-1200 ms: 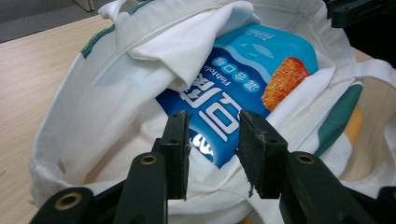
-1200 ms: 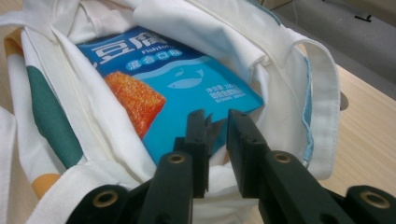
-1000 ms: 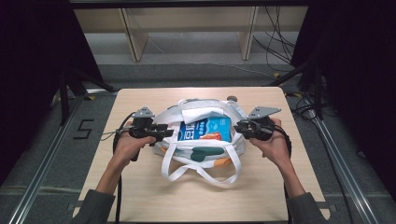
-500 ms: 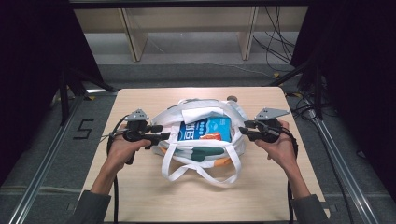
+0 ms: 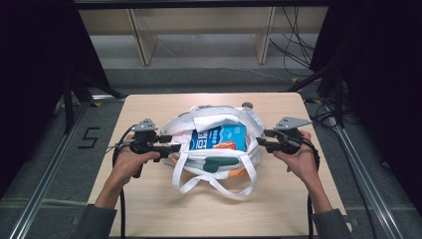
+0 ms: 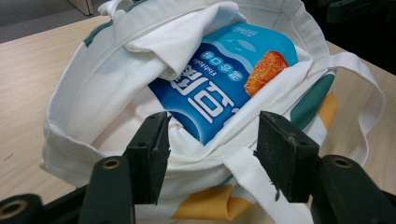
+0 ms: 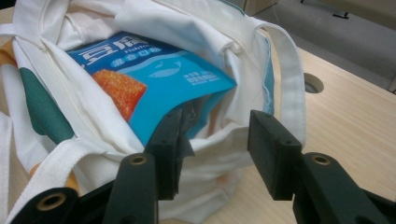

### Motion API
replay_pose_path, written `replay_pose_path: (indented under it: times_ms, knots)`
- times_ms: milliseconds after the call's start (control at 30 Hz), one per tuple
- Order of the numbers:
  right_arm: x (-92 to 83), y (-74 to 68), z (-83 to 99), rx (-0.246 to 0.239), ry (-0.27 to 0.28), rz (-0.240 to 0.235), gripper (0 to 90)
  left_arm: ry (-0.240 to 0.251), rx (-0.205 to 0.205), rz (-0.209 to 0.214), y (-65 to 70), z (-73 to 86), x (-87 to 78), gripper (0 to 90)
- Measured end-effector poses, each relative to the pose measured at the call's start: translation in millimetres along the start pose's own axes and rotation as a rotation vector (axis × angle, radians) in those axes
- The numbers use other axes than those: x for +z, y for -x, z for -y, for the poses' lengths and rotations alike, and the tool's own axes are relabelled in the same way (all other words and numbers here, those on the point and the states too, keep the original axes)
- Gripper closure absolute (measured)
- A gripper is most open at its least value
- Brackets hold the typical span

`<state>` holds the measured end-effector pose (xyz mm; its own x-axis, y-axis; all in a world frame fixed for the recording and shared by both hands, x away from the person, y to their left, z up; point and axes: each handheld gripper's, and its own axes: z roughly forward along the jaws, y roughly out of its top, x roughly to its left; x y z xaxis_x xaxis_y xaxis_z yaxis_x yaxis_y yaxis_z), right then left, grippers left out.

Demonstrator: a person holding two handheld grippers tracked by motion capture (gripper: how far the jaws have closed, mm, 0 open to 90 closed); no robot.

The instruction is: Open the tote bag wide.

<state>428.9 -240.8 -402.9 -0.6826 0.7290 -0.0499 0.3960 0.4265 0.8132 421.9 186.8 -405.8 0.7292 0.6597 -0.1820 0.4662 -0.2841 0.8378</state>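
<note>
A white tote bag point(image 5: 214, 164) with green and orange patches lies on the wooden table point(image 5: 149, 209), its mouth wide. A blue snack packet point(image 5: 219, 138) sits inside it. My left gripper point(image 5: 169, 145) is at the bag's left rim and my right gripper point(image 5: 260, 143) at its right rim. In the left gripper view the packet point(image 6: 224, 88) lies beyond my left gripper point(image 6: 212, 154), which straddles the rim with its pads clear of the cloth. In the right gripper view one jaw of my right gripper point(image 7: 217, 144) is inside the bag point(image 7: 187, 28) and one outside. Both pairs of jaws have just been opening.
The bag's long handles point(image 5: 209, 186) trail toward the table's near edge. A round hole point(image 7: 313, 84) in the tabletop lies behind the bag. Wooden shelving point(image 5: 199, 30) and loose cables point(image 5: 298, 50) stand beyond the table, with metal rails point(image 5: 45, 184) along both sides.
Both grippers' jaws have widened and let go of the bag's rim. The two hands have drawn slightly apart. The bag and packet lie as before.
</note>
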Motion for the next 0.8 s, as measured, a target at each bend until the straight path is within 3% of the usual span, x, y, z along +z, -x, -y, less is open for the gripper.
replay_pose_path:
  times_ms: [67, 167, 300, 400, 800]
  knots:
    - [-2.0, -2.0, 1.2, 0.025, -0.004, 0.0, 54.1, -0.001, 0.003, 0.006, 0.2, 0.2, -2.3, 42.5]
    - [-2.3, 0.9, 1.8, -0.007, 0.009, 0.003, 53.0, 0.005, -0.009, 0.012, 0.4, 1.0, -5.6, 41.2]
    - [-6.2, -0.1, 4.8, 0.026, 0.008, 0.014, 50.9, 0.005, -0.001, 0.009, 0.9, 4.0, -8.9, 40.3]
    - [-8.1, 2.3, 7.4, 0.011, 0.006, 0.019, 50.0, 0.009, 0.001, 0.001, 0.5, 6.5, -11.3, 39.4]
    - [-13.8, 1.5, 14.7, 0.035, 0.01, 0.027, 45.7, 0.006, -0.012, 0.001, -3.7, 16.9, -18.1, 37.5]
